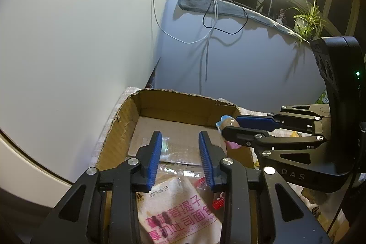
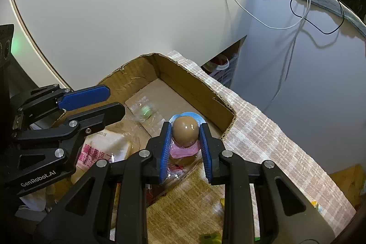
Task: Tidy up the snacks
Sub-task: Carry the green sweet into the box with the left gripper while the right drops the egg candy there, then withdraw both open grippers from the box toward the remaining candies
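Blue pads of the right claw point(image 2: 185, 148) sit closed against a small packaged snack point(image 2: 184, 132), a brown egg-shaped dome on a light blue disc with pink wrapping below it, and the snack hangs over the near right part of the cardboard box point(image 2: 192, 86), just inside its front corner. From the left wrist view the same snack point(image 1: 228, 123) shows at the tips of that claw, above the box's right wall. The left claw point(image 1: 180, 158) is spread wide with nothing between its pads, hovering over the near left part of the box above a bread packet point(image 1: 176, 218) printed with pink characters, which already lies on the box floor. Farther in, toward the box's middle, a clear wrapper with a green sweet point(image 2: 146, 111) lies flat. Outside the box, to its right, a checked cloth point(image 2: 263, 129) covers the surface, and a few yellow-green packets point(image 2: 210, 238) lie on the near side of the box, at the bottom edge of the view. The step in hand looks like carrying one snack into the box. The next move, as I judge it, calls for lowering the snack to a free patch of floor between the bread packet and the right wall, then parting the pads gently so the rounded piece does not roll or tip; the empty left claw seems free to fetch another packet.
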Available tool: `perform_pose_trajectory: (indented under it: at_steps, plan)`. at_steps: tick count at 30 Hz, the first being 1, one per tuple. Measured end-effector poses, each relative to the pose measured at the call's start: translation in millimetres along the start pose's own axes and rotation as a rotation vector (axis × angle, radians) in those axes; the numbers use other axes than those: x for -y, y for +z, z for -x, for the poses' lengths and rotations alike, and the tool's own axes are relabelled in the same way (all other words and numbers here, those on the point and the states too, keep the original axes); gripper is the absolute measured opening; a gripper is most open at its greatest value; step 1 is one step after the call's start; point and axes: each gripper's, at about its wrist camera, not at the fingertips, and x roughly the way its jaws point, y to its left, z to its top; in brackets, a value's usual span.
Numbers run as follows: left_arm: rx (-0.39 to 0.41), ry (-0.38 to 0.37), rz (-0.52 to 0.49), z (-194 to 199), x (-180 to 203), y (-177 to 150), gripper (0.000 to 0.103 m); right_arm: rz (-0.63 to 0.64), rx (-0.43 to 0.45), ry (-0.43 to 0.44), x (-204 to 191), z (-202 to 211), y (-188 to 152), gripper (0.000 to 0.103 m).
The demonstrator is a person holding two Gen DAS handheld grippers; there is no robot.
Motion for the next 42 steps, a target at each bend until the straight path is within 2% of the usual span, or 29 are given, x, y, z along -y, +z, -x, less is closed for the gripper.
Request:
perform_pose_trajectory:
  at_steps: [1,3,10,14,16,18,19,28,34,42]
  plan:
    - [0.000,0.001,0.001,0.4,-0.4,0.1,0.032,-0.002,0.002,-0.001,0.6,0.9,0.2,0.029]
    - [0.000,0.001,0.001,0.2,-1.4,0.8,0.032,-0.004,0.011,-0.001,1.3,3.7,0.2,0.046]
    - [0.017,0.009,0.005,7.8,-1.9,1.4,0.032,-0.006,0.027,-0.014,2.6,16.9,-2.5,0.049]
    - [0.035,0.006,0.000,18.5,1.9,1.0,0.032,-0.012,0.045,-0.022,5.3,33.6,-9.2,0.058]
    - [0.042,0.000,-0.009,24.3,6.1,-0.6,0.033,-0.016,0.054,-0.027,7.2,44.0,-14.2,0.058]
    - [0.051,-0.010,-0.017,29.6,11.3,-2.5,0.041,-0.019,0.066,-0.034,9.7,57.1,-21.7,0.058]
    - [0.055,-0.016,-0.019,31.9,14.3,-3.5,0.041,-0.021,0.070,-0.037,10.7,62.7,-25.5,0.058]
    - [0.058,-0.084,-0.069,47.1,53.7,-17.7,0.041,-0.036,0.077,-0.075,29.0,117.8,-87.4,0.058]
    - [0.028,-0.141,-0.122,46.6,91.3,-33.7,0.041,-0.064,0.051,-0.091,47.3,141.8,-137.3,0.058]
    - [-0.042,-0.207,-0.165,30.6,130.4,-56.1,0.041,-0.079,-0.025,-0.102,66.4,151.3,-200.2,0.058]
